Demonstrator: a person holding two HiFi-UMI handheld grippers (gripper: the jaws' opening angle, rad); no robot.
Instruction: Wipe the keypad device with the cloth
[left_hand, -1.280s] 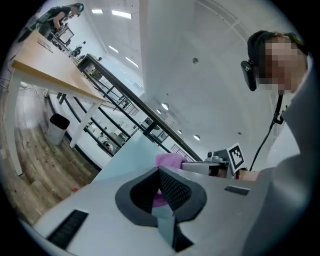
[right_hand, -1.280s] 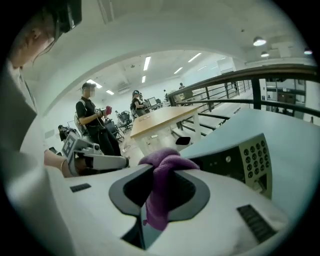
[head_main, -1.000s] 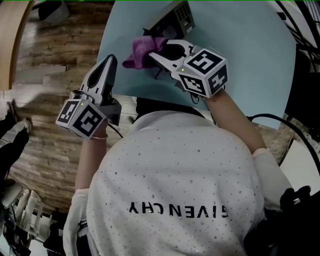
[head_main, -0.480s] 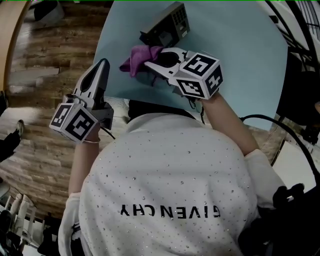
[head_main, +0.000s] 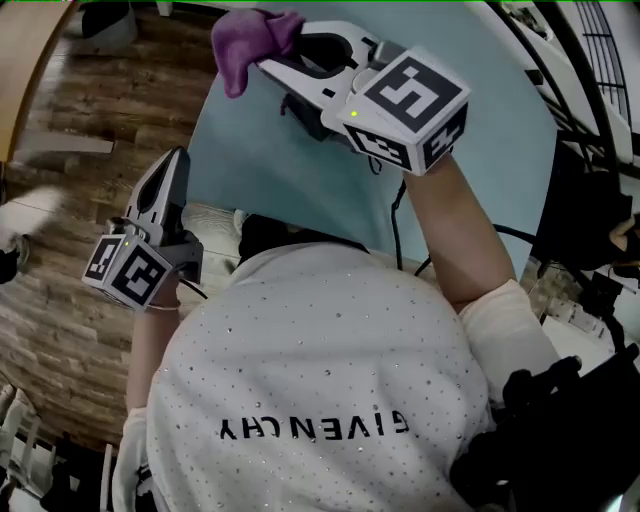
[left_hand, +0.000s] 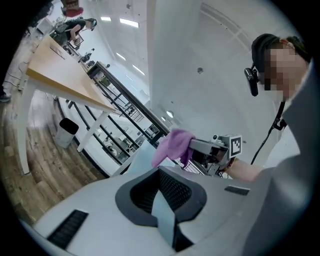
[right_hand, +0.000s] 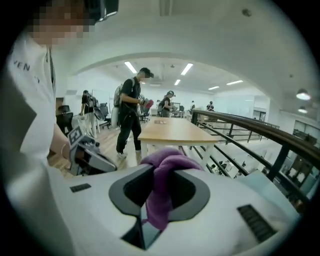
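My right gripper (head_main: 268, 58) is raised high over the pale blue table (head_main: 490, 170), shut on a purple cloth (head_main: 242, 42) that hangs bunched from its tips. In the right gripper view the cloth (right_hand: 162, 190) fills the space between the jaws. A dark piece (head_main: 300, 108) shows just under that gripper; I cannot tell if it is the keypad device. My left gripper (head_main: 174, 162) is off the table's left edge, over the wooden floor, shut and holding nothing. The left gripper view looks across at the cloth (left_hand: 172, 145) and the right gripper (left_hand: 215, 150).
A black cable (head_main: 398, 215) runs over the table's near edge. Wooden floor (head_main: 60, 290) lies left of the table. In the right gripper view a wooden table (right_hand: 172, 131), a dark railing (right_hand: 250, 130) and several people stand in the background.
My right gripper has lifted the purple cloth up and away from the keypad device, which has dropped out of clear sight. My left gripper has drifted left and lower, still shut.
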